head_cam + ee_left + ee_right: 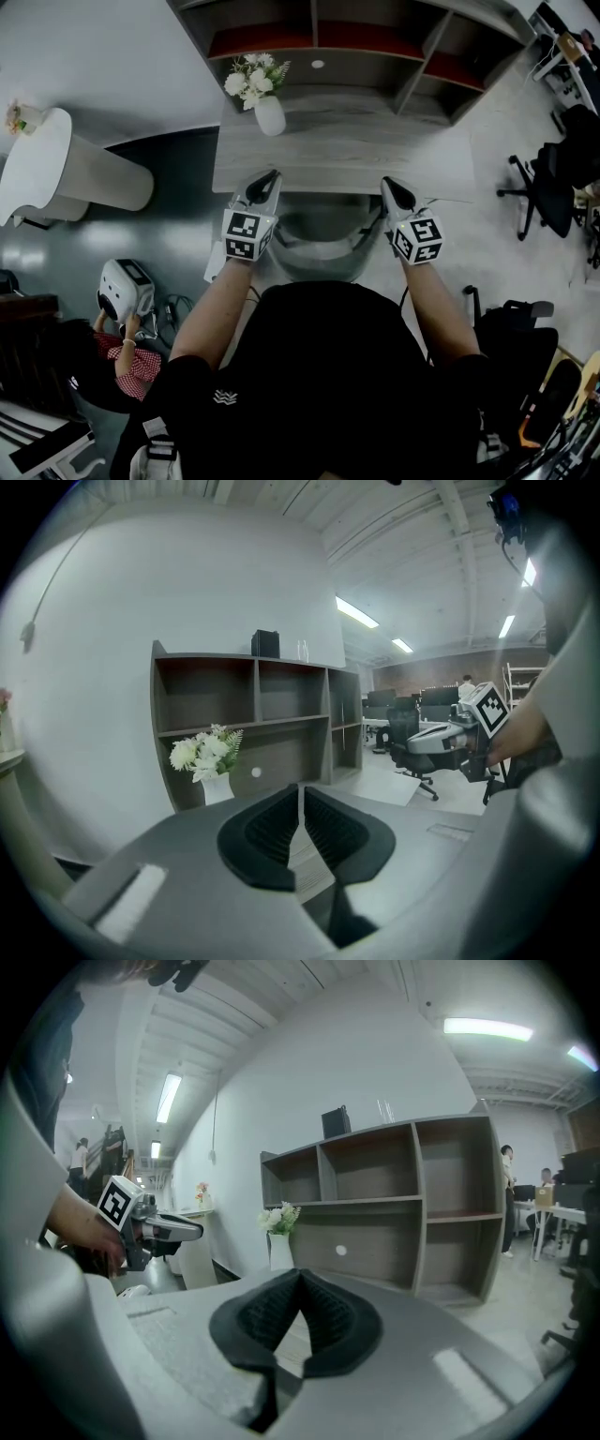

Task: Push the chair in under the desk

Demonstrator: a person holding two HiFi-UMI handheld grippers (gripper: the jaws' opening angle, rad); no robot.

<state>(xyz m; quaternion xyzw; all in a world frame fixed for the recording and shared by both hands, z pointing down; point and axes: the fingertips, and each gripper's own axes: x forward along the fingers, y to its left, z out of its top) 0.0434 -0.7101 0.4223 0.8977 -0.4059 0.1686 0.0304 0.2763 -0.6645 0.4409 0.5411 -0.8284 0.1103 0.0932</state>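
Overhead, in the head view, the grey chair [319, 251] stood tucked partway beneath the near edge of the pale wood-grain surface [375, 150], with its curved back showing just outside that edge. The left claw [272, 176] lay at the left end of the chair back and the right claw [388, 184] at the right end, both tips reaching the surface's edge. Whether either touched the chair could not be told from there. Each claw carried a cube [247, 234] of black-and-white square markers, coded patterns rather than letters. A small white wave-shaped emblem [225, 397] sat on the person's black top [319, 375]. A white vase [270, 116] of white flowers stood at the back left of the surface, in front of a grey shelf unit [375, 42] with red-brown boards.

In the left gripper view, the left claw's ribbed black jaws were together, tips meeting, with nothing between them. A sliver of the wooden surface showed below them. The vase and shelf unit stood beyond, and the right claw with its cube was off to the right, held in a hand [523, 735].

In the right gripper view, the right claw's jaws were likewise closed and empty, pointing towards the vase and the shelf unit, with the left claw out to the left.
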